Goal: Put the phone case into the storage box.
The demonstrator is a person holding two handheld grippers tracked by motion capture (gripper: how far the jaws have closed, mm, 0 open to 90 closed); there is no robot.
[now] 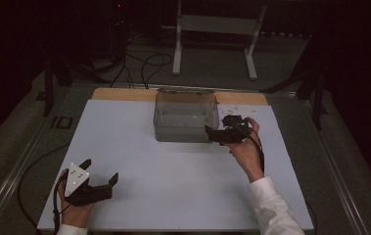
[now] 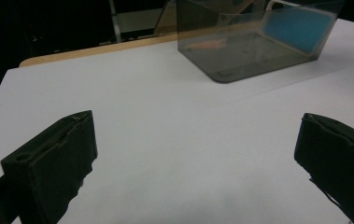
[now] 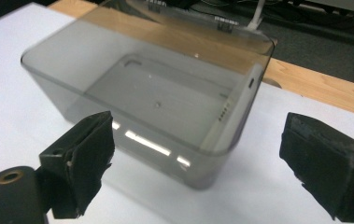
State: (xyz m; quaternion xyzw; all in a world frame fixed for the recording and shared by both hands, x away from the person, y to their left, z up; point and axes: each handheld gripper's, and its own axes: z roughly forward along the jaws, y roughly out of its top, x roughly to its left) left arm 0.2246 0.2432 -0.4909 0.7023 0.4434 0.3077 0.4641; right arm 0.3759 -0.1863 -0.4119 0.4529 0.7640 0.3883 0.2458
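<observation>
A clear smoky plastic box (image 1: 185,117) stands open-topped at the back middle of the white mat (image 1: 173,171). Inside the box (image 3: 156,93) a flat pale slab (image 3: 233,114) leans on edge against one end wall; in the left gripper view it shows a blue face (image 2: 296,28). My right gripper (image 1: 217,126) hovers at the box's right front corner, jaws wide open and empty (image 3: 198,140), with the corner just beyond them. My left gripper (image 1: 100,170) rests near the mat's front left, open, with nothing but bare mat between its jaws (image 2: 195,140). The box (image 2: 249,51) lies far ahead of it.
A wooden strip (image 1: 124,94) runs along the mat's far edge behind the box. Beyond the table, cables (image 1: 144,66) trail on the floor and a white stand (image 1: 212,24) rises. Dark metal rails (image 1: 21,161) border the table's sides.
</observation>
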